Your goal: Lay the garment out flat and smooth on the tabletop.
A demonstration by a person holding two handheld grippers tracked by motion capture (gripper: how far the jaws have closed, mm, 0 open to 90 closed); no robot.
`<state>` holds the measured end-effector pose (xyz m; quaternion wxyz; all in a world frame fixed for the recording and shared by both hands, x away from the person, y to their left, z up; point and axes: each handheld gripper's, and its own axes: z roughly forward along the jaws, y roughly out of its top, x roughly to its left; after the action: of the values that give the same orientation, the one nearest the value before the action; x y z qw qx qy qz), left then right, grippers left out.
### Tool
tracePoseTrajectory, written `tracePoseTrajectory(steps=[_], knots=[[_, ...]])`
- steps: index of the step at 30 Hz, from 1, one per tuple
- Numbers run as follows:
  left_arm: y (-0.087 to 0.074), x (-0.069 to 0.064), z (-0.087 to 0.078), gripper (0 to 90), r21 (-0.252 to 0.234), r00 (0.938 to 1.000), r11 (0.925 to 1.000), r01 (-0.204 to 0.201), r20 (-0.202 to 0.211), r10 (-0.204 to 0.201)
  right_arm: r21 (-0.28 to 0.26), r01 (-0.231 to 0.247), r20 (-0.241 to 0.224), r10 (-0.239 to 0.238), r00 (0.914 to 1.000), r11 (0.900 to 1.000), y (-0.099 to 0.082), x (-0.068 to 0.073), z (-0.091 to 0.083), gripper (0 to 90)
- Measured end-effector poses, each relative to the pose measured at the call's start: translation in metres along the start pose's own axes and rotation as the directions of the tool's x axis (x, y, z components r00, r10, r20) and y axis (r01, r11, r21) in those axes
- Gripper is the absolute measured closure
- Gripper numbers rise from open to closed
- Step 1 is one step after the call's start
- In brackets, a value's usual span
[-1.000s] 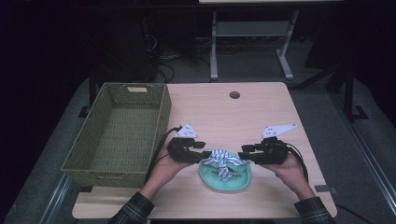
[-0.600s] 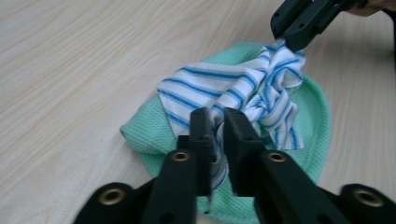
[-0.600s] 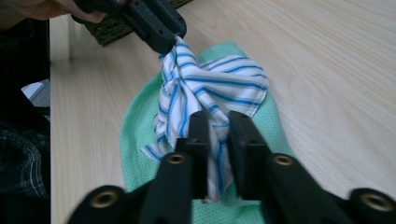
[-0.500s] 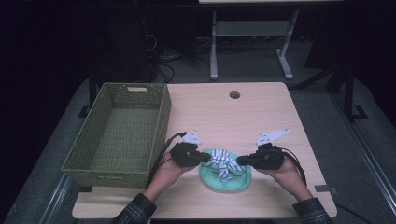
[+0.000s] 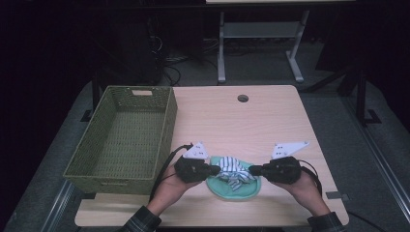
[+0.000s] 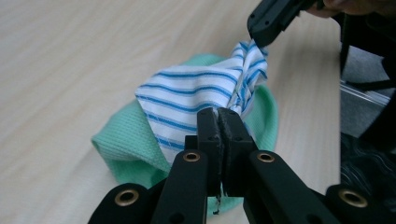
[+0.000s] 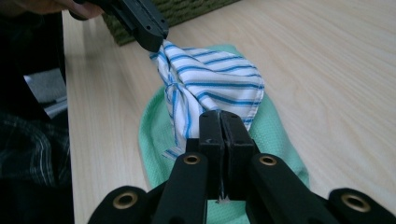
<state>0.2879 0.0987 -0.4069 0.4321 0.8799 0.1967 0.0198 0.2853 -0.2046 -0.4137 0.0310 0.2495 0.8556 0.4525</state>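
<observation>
A white cloth with blue stripes lies bunched on a mint-green cloth near the table's front edge. My left gripper is shut on the striped cloth's left end, and my right gripper is shut on its right end. In the left gripper view the jaws pinch the striped cloth, with the right gripper clamped on its far corner. In the right gripper view my jaws grip the striped cloth over the green cloth, and the left gripper holds the far corner.
A green woven basket stands at the table's left, close to my left hand. The wooden table has a round cable hole at the back. A desk frame and cables stand on the floor behind.
Both grippers have moved inward and slightly toward the front edge, closing on the two ends of the striped cloth, which is now drawn up between them.
</observation>
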Motion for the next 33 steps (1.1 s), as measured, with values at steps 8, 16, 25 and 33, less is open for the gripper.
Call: tracePoseTrajectory(steps=[8, 16, 25, 33], knots=[[-0.020, -0.016, 0.017, 87.0, 0.072, 0.9981, 0.9973, 0.011, 0.059, -0.015, 0.038, -0.018, -0.039, 0.020, 0.9991, 0.9991, -0.026, 0.018, 0.003, 85.6], [-0.024, -0.019, 0.019, 71.3, 0.090, 0.9971, 0.9960, 0.000, 0.075, -0.007, 0.051, -0.056, -0.051, 0.059, 0.9969, 0.9971, -0.041, 0.019, 0.001, 80.3], [-0.003, -0.003, 0.012, 84.2, 0.041, 0.9995, 0.9991, 0.015, -0.028, -0.014, 0.000, -0.064, -0.029, 0.064, 0.9975, 0.9979, -0.028, 0.009, -0.005, 89.5], [-0.018, 0.015, 0.044, 84.3, 0.171, 0.9956, 0.9845, 0.040, -0.090, -0.024, 0.112, -0.022, -0.081, 0.032, 0.9962, 0.9934, -0.042, 0.018, 0.022, 89.5]])
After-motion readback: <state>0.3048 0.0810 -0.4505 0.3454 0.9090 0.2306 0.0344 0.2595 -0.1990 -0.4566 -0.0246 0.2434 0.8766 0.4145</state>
